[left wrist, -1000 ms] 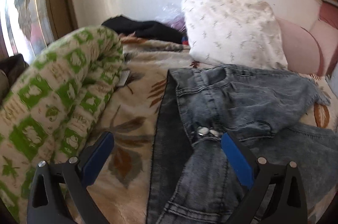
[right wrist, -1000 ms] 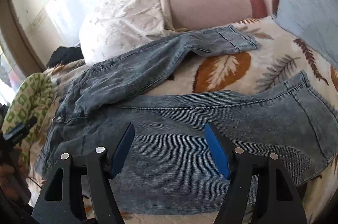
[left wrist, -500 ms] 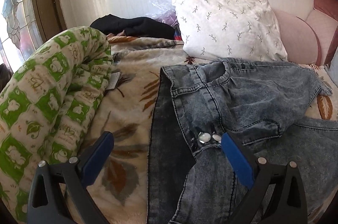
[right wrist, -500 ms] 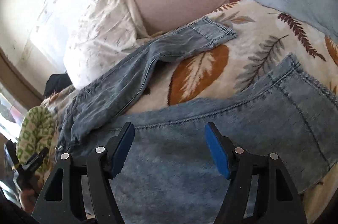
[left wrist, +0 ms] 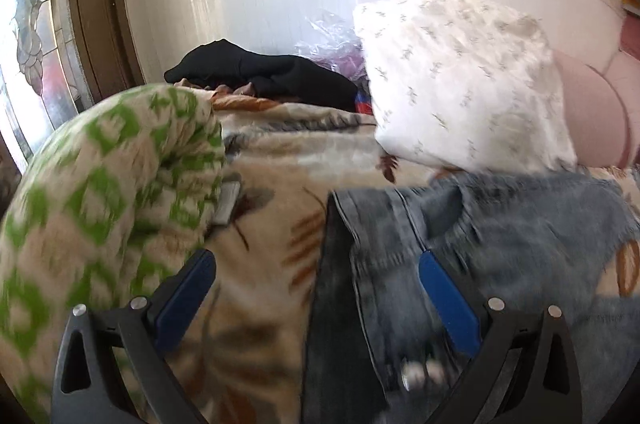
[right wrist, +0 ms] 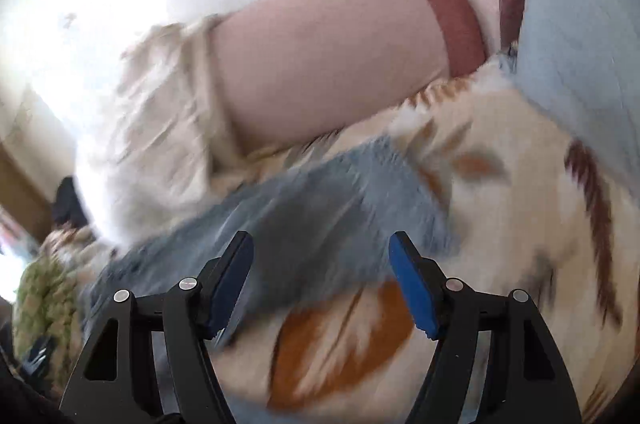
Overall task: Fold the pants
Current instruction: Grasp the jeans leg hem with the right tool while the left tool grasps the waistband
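Hovering over the jeans on the bed, the left tool and right tool both gape spread, pinching nothing.

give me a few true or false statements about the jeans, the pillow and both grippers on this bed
1. The left gripper has its jaws open with nothing clamped. True.
2. The right gripper is shut on the jeans. False: its jaws stand open, gripping nothing.
3. A white pillow lies beyond the jeans. True.
4. The rolled blanket by the left gripper is plain blue. False: it is green and cream patterned.
5. A black garment lies near the wall. True.
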`<state>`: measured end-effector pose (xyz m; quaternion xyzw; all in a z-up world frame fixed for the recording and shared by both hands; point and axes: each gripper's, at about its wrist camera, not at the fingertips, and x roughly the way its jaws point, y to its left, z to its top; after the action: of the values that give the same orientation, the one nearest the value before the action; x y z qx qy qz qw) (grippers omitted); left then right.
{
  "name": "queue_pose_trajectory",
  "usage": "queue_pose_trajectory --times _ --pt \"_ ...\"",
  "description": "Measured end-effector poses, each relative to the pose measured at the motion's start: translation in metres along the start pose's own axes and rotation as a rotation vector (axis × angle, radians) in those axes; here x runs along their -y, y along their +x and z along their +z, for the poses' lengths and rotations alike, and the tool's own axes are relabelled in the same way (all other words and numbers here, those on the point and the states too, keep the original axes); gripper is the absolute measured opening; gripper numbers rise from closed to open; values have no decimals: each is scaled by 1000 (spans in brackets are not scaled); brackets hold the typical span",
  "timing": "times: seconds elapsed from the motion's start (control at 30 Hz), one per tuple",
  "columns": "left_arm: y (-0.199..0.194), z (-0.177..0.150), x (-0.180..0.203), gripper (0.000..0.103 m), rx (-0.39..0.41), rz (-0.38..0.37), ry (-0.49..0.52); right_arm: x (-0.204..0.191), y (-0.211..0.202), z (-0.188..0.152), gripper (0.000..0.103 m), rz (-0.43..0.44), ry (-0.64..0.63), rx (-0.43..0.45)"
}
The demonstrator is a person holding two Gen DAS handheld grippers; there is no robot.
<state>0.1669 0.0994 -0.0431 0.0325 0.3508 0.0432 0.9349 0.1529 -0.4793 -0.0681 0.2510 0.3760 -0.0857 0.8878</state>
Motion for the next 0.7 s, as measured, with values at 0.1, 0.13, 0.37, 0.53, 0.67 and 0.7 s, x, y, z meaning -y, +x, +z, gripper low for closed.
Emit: queue_pose_trajectory --times 0.1,0.13,0.37,0.53,0.67,0.7 --pt "26 22 -5 103 -46 18 -5 13 39 36 70 -27 45 -35" --pt "34 29 -9 103 -60 8 -25 17 52 44 70 -35 62 -47" --pt "80 60 -36 103 -174 46 -119 33 124 70 70 -150 88 -105" --pt "103 61 -29 103 -254 -50 -164 33 156 70 71 -176 86 -143" --pt "122 53 -16 102 -326 -111 -179 23 173 62 78 -226 16 -165" --pt "126 51 -13 101 -342 -133 -185 22 174 61 78 -230 7 -162"
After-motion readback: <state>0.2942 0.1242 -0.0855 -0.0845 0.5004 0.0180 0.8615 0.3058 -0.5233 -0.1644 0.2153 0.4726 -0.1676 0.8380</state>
